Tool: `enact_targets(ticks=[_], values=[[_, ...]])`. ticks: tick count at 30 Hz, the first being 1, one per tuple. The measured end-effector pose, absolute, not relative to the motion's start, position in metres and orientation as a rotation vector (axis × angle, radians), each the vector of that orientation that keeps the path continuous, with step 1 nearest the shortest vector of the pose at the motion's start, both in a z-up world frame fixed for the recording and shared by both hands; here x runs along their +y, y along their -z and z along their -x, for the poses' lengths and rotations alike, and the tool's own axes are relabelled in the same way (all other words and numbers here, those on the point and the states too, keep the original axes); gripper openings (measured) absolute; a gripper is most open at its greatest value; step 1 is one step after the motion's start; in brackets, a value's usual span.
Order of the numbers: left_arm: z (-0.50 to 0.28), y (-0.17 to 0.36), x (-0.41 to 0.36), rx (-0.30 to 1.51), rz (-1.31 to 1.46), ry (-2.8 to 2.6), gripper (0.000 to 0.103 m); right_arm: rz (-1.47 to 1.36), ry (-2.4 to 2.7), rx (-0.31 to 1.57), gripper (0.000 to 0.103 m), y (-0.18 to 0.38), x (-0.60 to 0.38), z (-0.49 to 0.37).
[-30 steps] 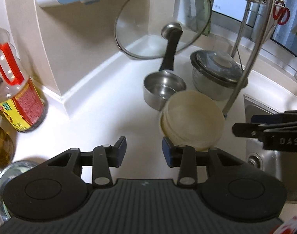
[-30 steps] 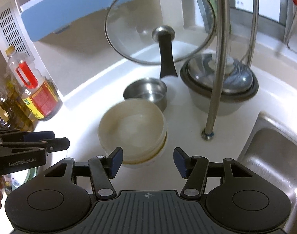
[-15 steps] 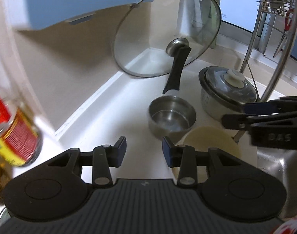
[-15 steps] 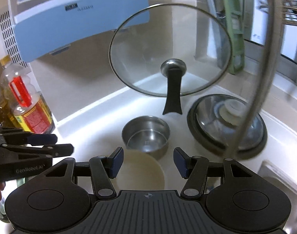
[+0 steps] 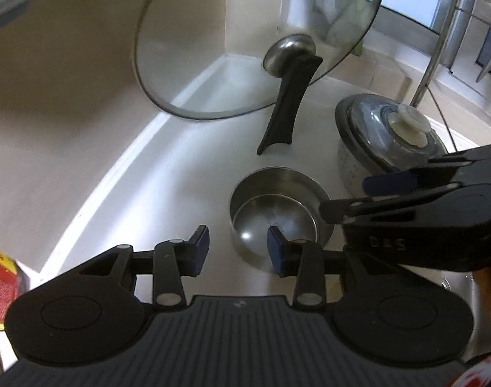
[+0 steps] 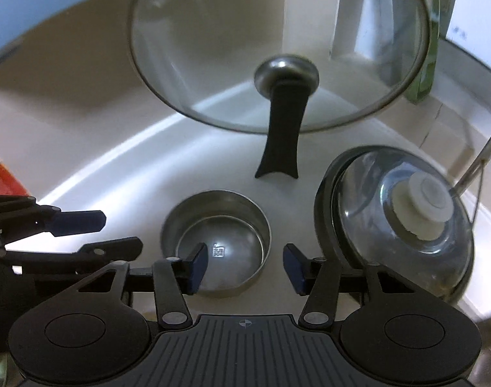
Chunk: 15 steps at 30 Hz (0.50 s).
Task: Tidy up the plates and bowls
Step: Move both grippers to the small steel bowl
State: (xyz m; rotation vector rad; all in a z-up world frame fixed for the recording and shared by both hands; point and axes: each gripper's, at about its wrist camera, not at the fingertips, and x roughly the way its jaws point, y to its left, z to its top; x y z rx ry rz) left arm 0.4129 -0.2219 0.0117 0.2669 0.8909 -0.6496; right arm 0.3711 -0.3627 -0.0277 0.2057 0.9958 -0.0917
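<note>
A small steel bowl (image 5: 274,213) sits on the white counter, also in the right wrist view (image 6: 218,242). My left gripper (image 5: 238,250) is open and empty, just in front of the bowl's left rim. My right gripper (image 6: 245,267) is open and empty, hovering over the bowl's near edge; it shows from the side in the left wrist view (image 5: 416,206). The left gripper shows at the left of the right wrist view (image 6: 65,232). The cream bowl stack is hidden beneath the grippers.
A glass lid (image 6: 277,48) with a black handle (image 6: 282,135) leans in the corner behind the bowl. A lidded pot (image 6: 403,222) stands to the right. An oil bottle (image 5: 3,287) stands at the left. A rack leg (image 5: 429,64) and sink lie right.
Both grippers moved forward and closer to the corner. The cream bowls slid out of sight below them; the steel bowl now lies right at the fingertips.
</note>
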Motion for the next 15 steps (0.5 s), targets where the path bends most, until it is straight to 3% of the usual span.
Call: enact_targets(ticks=[5,15], values=[[-0.428,-0.006,-0.234,0.920,-0.282,0.642,0.035,-0.272,0.109,1.050,0.042,0.042,-0.377,-0.386],[-0.447,0.018,-0.251,0.993,-0.319,0.594,0.035,-0.296,0.141,1.123,0.042,0.059,-0.382,-0.398]])
